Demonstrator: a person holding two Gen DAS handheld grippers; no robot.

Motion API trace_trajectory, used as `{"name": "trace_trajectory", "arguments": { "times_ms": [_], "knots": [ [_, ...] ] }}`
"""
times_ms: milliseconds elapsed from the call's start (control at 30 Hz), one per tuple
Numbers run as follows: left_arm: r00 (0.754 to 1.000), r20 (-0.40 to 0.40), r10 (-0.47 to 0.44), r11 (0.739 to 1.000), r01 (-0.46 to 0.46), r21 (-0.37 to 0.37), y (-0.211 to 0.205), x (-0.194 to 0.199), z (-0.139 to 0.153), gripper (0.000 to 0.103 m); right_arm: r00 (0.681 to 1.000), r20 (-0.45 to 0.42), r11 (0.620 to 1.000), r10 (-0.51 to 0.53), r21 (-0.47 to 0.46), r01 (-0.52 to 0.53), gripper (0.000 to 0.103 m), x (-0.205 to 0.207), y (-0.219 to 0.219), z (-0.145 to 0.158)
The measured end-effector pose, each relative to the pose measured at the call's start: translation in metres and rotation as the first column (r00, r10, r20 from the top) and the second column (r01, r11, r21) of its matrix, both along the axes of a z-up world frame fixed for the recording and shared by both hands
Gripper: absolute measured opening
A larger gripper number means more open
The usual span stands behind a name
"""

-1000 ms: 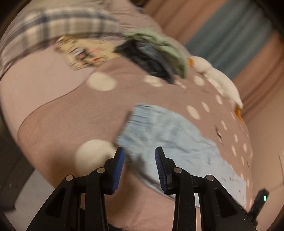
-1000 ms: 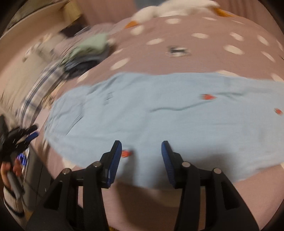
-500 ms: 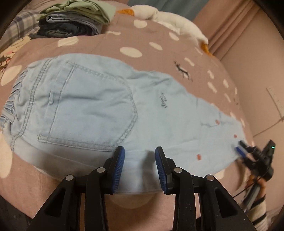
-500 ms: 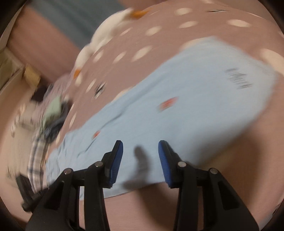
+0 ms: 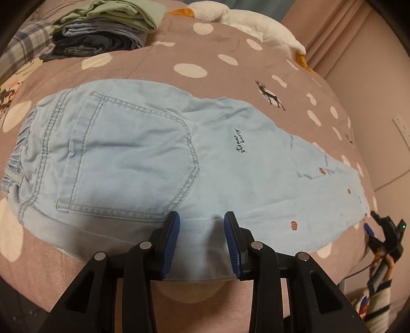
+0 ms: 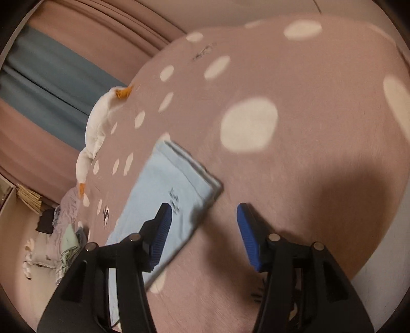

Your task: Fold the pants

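Note:
Light blue denim pants (image 5: 159, 158) lie flat on the pink dotted bedspread (image 5: 230, 76), folded lengthwise, back pocket up, waistband at the left, leg ends at the right. My left gripper (image 5: 202, 230) is open and empty, just above the near edge of the pants below the pocket. My right gripper (image 6: 203, 225) is open and empty, hovering over the leg-end corner of the pants (image 6: 176, 189); its left finger overlaps the cloth. The right gripper also shows in the left wrist view (image 5: 376, 230), at the far right end of the pants.
A stack of folded clothes (image 5: 102, 33) sits at the far left of the bed. A white plush goose (image 5: 246, 23) lies along the far edge, also in the right wrist view (image 6: 97, 128). Curtains (image 6: 38, 76) and a wall stand behind.
My left gripper swung from the bed's left side to the near edge of the pants and stopped. My right gripper swept along the pants to the leg-end corner and opened wider.

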State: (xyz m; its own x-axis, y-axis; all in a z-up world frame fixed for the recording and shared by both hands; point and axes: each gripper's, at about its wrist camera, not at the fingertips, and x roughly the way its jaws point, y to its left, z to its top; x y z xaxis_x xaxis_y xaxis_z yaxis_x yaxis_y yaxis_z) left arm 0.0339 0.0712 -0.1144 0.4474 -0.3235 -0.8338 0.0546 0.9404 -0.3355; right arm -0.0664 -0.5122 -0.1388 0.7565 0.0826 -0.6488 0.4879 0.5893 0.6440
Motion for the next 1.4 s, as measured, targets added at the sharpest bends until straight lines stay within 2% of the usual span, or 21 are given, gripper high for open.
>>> {"name": "trace_trajectory", "arguments": {
  "times_ms": [133,200,267,333,400,467,567,600,667,733,767,800,867,967,1067,1133,1167,1233,1267,1300,1400],
  "knots": [
    [1.000,-0.003,-0.007,1.000,0.007,-0.002,-0.004,0.000,0.005,0.034,0.999,0.012,0.998,0.038,-0.049,-0.037,0.053,0.014,0.008,-0.003],
    [1.000,0.000,-0.010,1.000,0.010,-0.003,-0.008,0.001,0.007,0.034,0.998,0.003,0.994,0.060,-0.090,-0.059,0.049,0.029,0.008,-0.008],
    [1.000,-0.002,-0.016,1.000,0.016,-0.022,-0.014,0.002,0.010,0.034,0.999,0.003,0.991,0.050,-0.125,-0.049,0.037,0.041,0.004,-0.012],
    [1.000,-0.007,-0.028,0.999,0.027,-0.045,-0.020,0.004,0.011,0.034,0.999,-0.010,0.988,0.037,-0.153,-0.038,0.029,0.048,0.003,-0.013],
    [0.999,-0.015,-0.049,0.995,0.048,-0.083,-0.029,0.008,0.012,0.034,0.998,-0.011,0.978,0.062,-0.200,-0.063,0.018,0.054,0.011,-0.007],
    [0.996,-0.032,-0.081,0.985,0.075,-0.156,-0.041,0.014,0.013,0.034,0.995,0.003,0.961,0.097,-0.260,-0.093,0.017,0.057,0.026,0.004],
    [0.991,-0.056,-0.125,0.944,0.102,-0.313,-0.057,0.025,0.013,0.034,0.980,0.024,0.891,0.195,-0.423,-0.167,0.017,0.068,0.070,0.032],
    [0.988,-0.057,-0.144,0.920,0.112,-0.375,-0.065,0.029,0.014,0.034,0.970,0.032,0.866,0.242,-0.457,-0.201,0.017,0.069,0.086,0.039],
    [0.985,-0.058,-0.162,0.886,0.120,-0.447,-0.076,0.035,0.016,0.034,0.940,0.034,0.811,0.341,-0.516,-0.275,0.017,0.074,0.121,0.049],
    [0.982,-0.055,-0.182,0.851,0.130,-0.509,-0.091,0.042,0.018,0.034,0.913,0.024,0.772,0.408,-0.543,-0.331,0.018,0.077,0.148,0.051],
    [0.981,-0.052,-0.189,0.843,0.135,-0.520,-0.097,0.045,0.019,0.036,0.891,0.021,0.741,0.453,-0.564,-0.364,0.018,0.079,0.166,0.051],
    [0.979,-0.044,-0.197,0.840,0.145,-0.524,-0.104,0.048,0.020,0.046,0.875,0.014,0.716,0.484,-0.580,-0.387,0.018,0.080,0.180,0.049],
    [0.978,-0.031,-0.205,0.827,0.156,-0.541,-0.115,0.053,0.020,0.060,0.849,-0.008,0.674,0.528,-0.604,-0.425,0.018,0.082,0.205,0.045],
    [0.974,-0.076,-0.215,0.783,0.126,-0.609,-0.125,0.061,0.005,0.062,0.809,-0.052,0.620,0.585,-0.615,-0.488,0.018,0.085,0.238,0.031],
    [0.965,-0.151,-0.216,0.776,0.076,-0.626,-0.131,0.069,-0.015,0.062,0.761,-0.101,0.553,0.641,-0.626,-0.550,0.018,0.081,0.266,0.017],
    [0.963,-0.160,-0.219,0.760,0.065,-0.647,-0.129,0.071,-0.021,0.062,0.731,-0.143,0.501,0.668,-0.640,-0.582,0.018,0.078,0.281,0.011],
    [0.964,-0.157,-0.213,0.767,0.066,-0.638,-0.128,0.071,-0.021,0.062,0.724,-0.157,0.486,0.672,-0.643,-0.591,0.018,0.079,0.286,0.009],
    [0.967,-0.159,-0.199,0.786,0.060,-0.615,-0.124,0.072,-0.022,0.045,0.700,-0.164,0.472,0.696,-0.630,-0.617,0.018,0.077,0.293,0.008],
    [0.968,-0.165,-0.192,0.797,0.055,-0.602,-0.121,0.073,-0.023,0.025,0.685,-0.161,0.464,0.710,-0.625,-0.628,0.018,0.076,0.297,0.009],
    [0.970,-0.170,-0.177,0.819,0.049,-0.572,-0.116,0.073,-0.023,0.015,0.670,-0.160,0.450,0.725,-0.627,-0.636,0.018,0.076,0.304,0.011],
    [0.983,-0.144,-0.114,0.857,0.024,-0.515,-0.096,0.068,-0.017,0.014,0.642,-0.175,0.414,0.746,-0.632,-0.654,0.018,0.081,0.320,0.012]
  ]
}}
